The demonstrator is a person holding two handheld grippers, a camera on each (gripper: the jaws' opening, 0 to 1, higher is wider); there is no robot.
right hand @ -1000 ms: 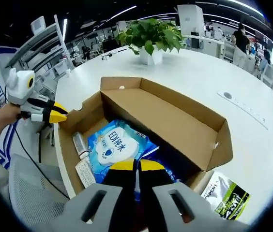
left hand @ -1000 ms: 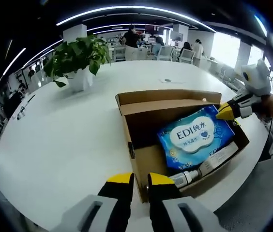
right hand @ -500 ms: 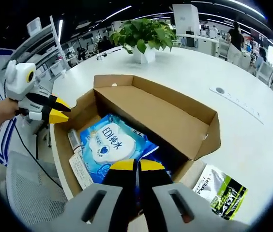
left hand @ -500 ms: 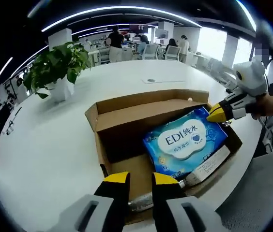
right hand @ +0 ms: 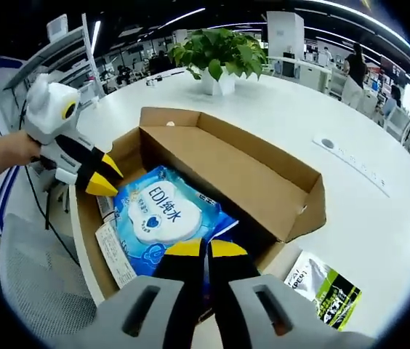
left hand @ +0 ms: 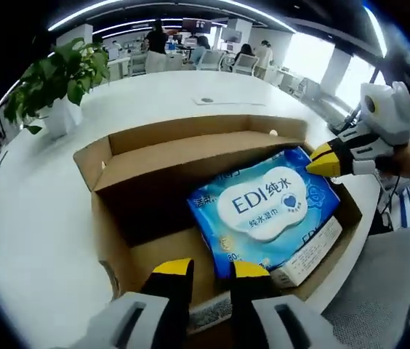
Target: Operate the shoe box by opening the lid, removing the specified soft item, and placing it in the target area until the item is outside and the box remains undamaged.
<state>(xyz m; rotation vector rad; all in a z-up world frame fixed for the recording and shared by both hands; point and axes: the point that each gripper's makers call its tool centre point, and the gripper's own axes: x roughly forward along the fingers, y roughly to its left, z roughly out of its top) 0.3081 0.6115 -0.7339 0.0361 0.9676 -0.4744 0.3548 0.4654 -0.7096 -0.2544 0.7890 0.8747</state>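
Note:
An open cardboard shoe box [left hand: 154, 156] [right hand: 263, 182] lies on a white round table [left hand: 38, 218]. Inside it is a blue wipes pack [left hand: 267, 207] [right hand: 150, 214] marked EDI. My right gripper [right hand: 205, 251] is shut, its tips on the pack's near corner. It enters the left gripper view from the right [left hand: 321, 161], at that same corner. My left gripper [left hand: 211, 273] hangs over the box's near rim with a small gap between its jaws and nothing in it. In the right gripper view it hovers by the box's left end [right hand: 103, 180].
A flat white carton [left hand: 307, 254] [right hand: 110, 251] lies beside the pack in the box. A potted plant [left hand: 52, 80] [right hand: 219, 54] stands on the table's far side. A green and black packet [right hand: 325, 291] lies outside the box. A grey chair [right hand: 38, 291] is beside the table.
My left gripper has moved in over the box, which now looms larger in its view. Its jaws stand a little wider apart. The right gripper stays shut on the pack's corner.

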